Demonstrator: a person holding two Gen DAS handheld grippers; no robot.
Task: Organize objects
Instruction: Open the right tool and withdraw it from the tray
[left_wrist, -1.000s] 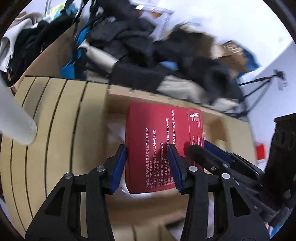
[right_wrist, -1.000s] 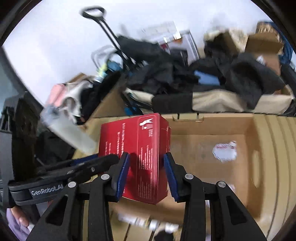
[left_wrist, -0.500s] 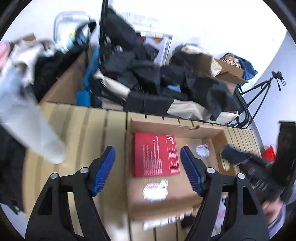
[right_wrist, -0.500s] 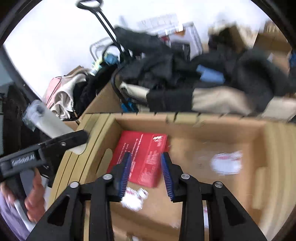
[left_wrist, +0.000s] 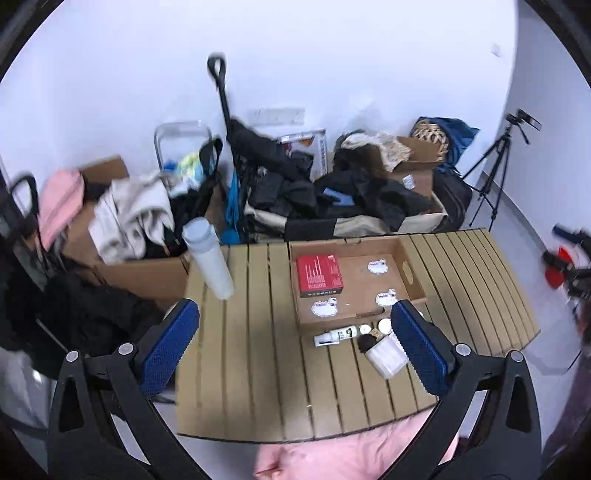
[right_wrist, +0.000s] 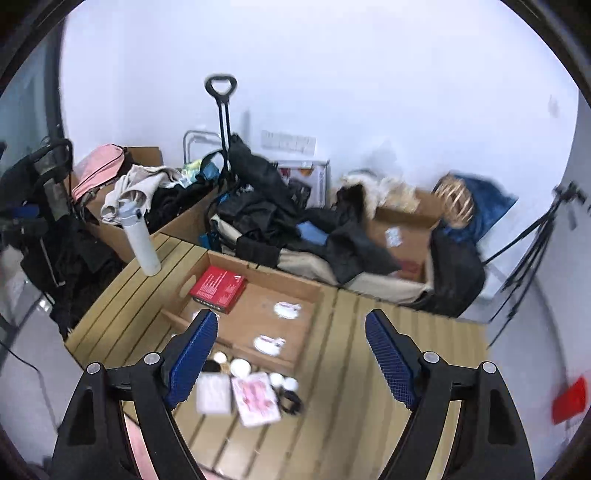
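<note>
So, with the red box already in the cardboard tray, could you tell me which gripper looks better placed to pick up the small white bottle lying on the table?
Probably the left gripper: its opening, empty jaws frame the white bottle just ahead, whereas the right gripper looks onto other clutter.

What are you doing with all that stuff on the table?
A person is tidying small things into a cardboard tray on the wooden table. The red box already lies flat in the tray's corner. Both claws, left and right, are opening wide and hold nothing. A little bottle, some jars and a pink packet still wait on the table beside the tray.
</note>
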